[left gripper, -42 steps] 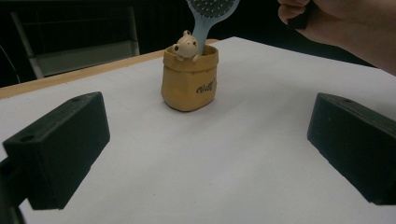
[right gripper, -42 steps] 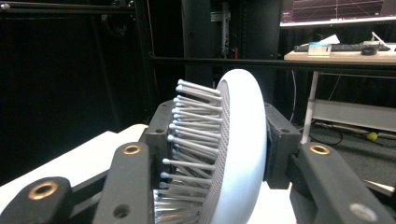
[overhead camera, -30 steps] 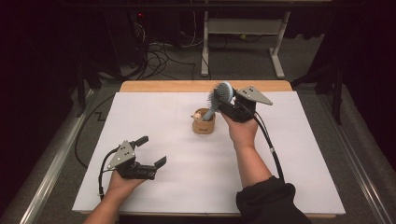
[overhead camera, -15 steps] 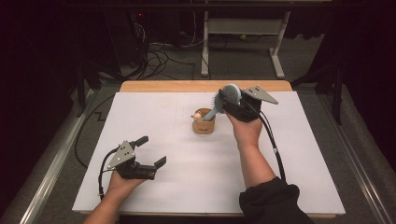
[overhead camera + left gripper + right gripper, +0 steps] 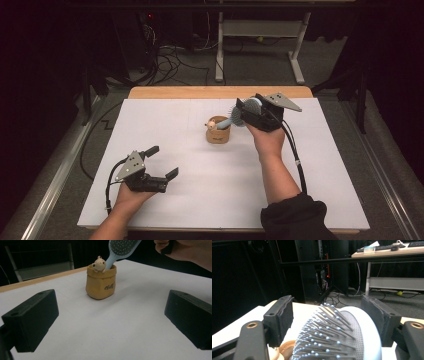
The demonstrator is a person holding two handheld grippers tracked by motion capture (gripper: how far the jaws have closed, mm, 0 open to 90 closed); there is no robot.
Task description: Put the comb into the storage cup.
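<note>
Hairbrush (image 5: pixel 239 116), handle in the bag-shaped holder (image 5: pixel 218 134), clamped by our right gripper (image 5: pixel 248 111); left gripper (image 5: pixel 162 162) gapes; tilt may topple holder

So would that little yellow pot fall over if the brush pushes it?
Probably. The pot looks small and light, and the brush leans on its rim, held high by the right gripper. Its flat base may help slightly.

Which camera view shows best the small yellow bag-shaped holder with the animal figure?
The left gripper view: the yellow holder stands close and whole, with the animal figure and the hairbrush handle inside. The high view shows it small. The right gripper view shows just a blurred brown rim beneath the bristles.
</note>
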